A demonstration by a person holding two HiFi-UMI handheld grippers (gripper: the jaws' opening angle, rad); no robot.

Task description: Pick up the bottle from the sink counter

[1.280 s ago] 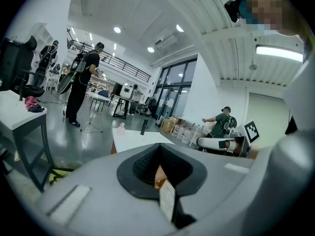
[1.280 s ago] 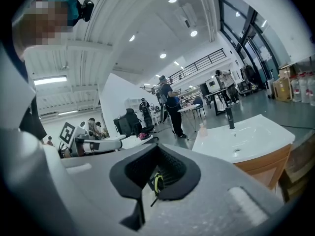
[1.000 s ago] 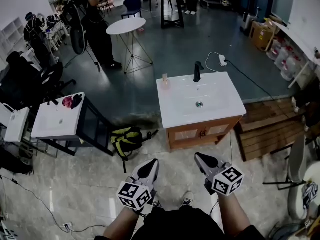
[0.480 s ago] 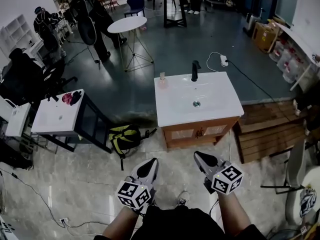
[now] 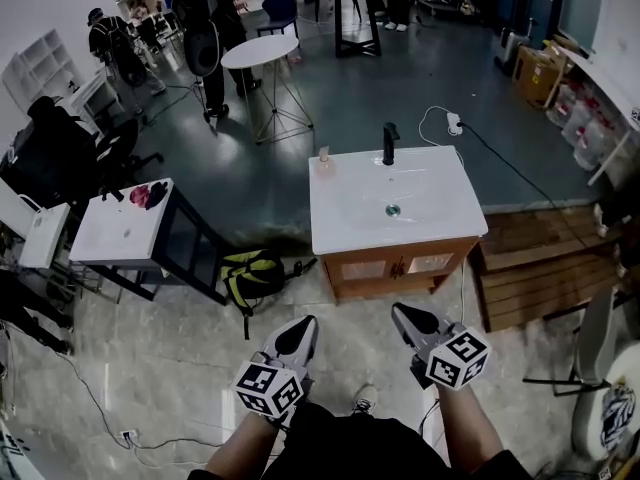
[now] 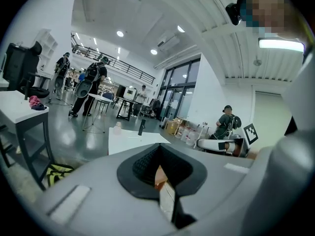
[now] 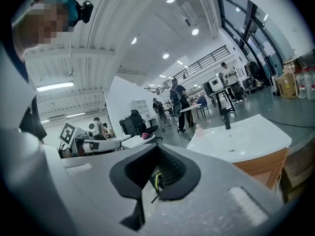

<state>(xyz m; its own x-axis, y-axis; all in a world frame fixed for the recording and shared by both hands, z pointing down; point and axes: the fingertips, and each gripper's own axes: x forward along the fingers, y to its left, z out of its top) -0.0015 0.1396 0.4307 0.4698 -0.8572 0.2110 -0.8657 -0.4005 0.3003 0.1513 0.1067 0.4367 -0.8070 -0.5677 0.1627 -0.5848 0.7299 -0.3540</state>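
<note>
- Grey jaws nearest me: left gripper [image 5: 297, 338] and right gripper [image 5: 408, 320], two in all, both closed on nothing.
- White sink counter [image 5: 440, 218] well ahead; I judge the approach and pick are both left.
- One bottle [image 5: 324, 160] at its far-left corner; one black tap [image 5: 390, 144] on the far edge.

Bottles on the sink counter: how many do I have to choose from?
1. The small bottle stands at the back left corner of the sink counter, left of the black faucet. No other bottle shows on that counter.
</note>
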